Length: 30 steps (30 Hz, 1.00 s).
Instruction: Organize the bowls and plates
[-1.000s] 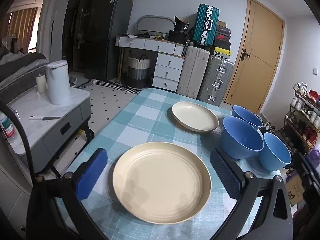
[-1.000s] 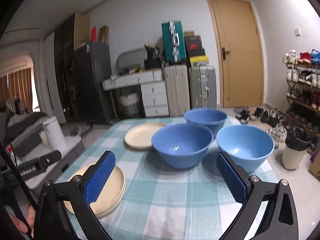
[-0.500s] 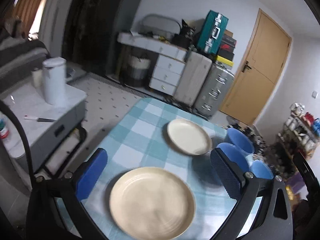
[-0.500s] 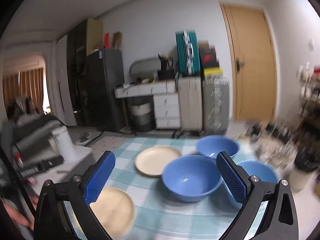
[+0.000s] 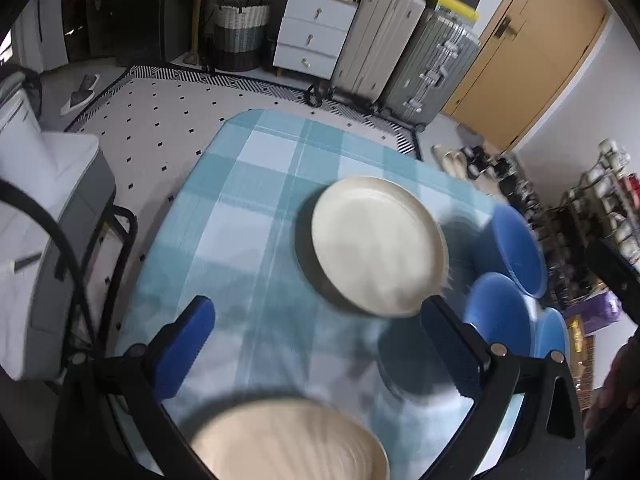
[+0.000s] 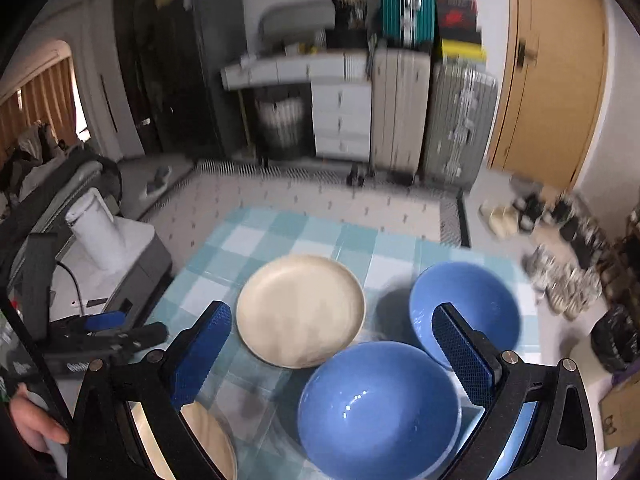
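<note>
Your left wrist camera looks steeply down from above the near edge of the checked table [image 5: 256, 216], facing the far suitcases [image 5: 404, 52]. Your right wrist camera sits above the near right, tilted less steeply. Both views share the far cream plate [image 5: 378, 246] [image 6: 300, 312], the blue bowls [image 5: 516, 248] [image 6: 466, 304] and the door [image 5: 532, 44] [image 6: 548, 76].

Even, soft daylight indoors; brightest by curtained window [image 6: 38, 92] at far left. Motion blur smeared near plate [image 5: 288, 440], bowls [image 5: 516, 248], suitcases [image 6: 432, 116]. Soft shadows under dishes on tabletop [image 5: 240, 216]. Small glints inside near bowl [image 6: 376, 408]. Strong fisheye curvature, black vignette at corners.
</note>
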{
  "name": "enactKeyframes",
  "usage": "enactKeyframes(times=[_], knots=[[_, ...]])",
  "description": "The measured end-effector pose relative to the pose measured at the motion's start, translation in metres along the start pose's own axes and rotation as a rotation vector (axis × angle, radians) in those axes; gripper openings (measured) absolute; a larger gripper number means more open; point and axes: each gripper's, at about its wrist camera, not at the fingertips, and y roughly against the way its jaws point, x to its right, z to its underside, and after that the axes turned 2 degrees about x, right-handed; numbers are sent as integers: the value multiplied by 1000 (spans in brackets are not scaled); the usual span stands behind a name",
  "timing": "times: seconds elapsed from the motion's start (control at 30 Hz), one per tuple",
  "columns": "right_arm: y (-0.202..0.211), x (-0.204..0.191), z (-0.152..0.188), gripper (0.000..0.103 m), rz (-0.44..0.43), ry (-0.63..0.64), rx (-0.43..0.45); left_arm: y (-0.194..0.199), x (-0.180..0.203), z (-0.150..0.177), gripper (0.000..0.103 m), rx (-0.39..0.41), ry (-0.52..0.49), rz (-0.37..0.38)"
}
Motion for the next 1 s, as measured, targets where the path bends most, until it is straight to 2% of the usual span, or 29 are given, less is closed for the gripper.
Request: enactKeyframes(times=[0.13, 0.3, 0.4, 0.53, 0.63, 0.7, 0.77, 0.87, 0.93, 1.0], knots=[[-67, 7, -32, 102, -18, 16, -142, -29, 0, -26, 103, -21, 44, 23], [-145, 7, -29, 101, -64, -6, -311, -68, -8, -45, 103, -87, 77, 10], [-183, 9, -25, 101, -40, -16, -392, -86, -14, -47, 103, -114, 110, 24], [-212, 17, -16, 100, -36, -70, -464, -111, -18, -48, 103, -185, 136, 63], [-229, 26, -10, 92, -40, -119, -513, -121, -12, -47, 103, -204, 98, 34], [-237, 32, -8, 81, -52, -167, -543, -125, -8, -46, 103, -214, 71, 27], [-243, 33, -6, 81, -70, -190, -556, -131, -6, -43, 103, -231, 62, 29], [-252, 32, -2, 80, -31, -172, -584, -137, -7, -40, 103, -244, 60, 39], [-256, 36, 0, 77, -29, -197, -598, -141, -9, -41, 103, -249, 70, 51], [-258, 38, 0, 66, -27, -202, -598, -144, -10, -43, 101, -258, 69, 52]])
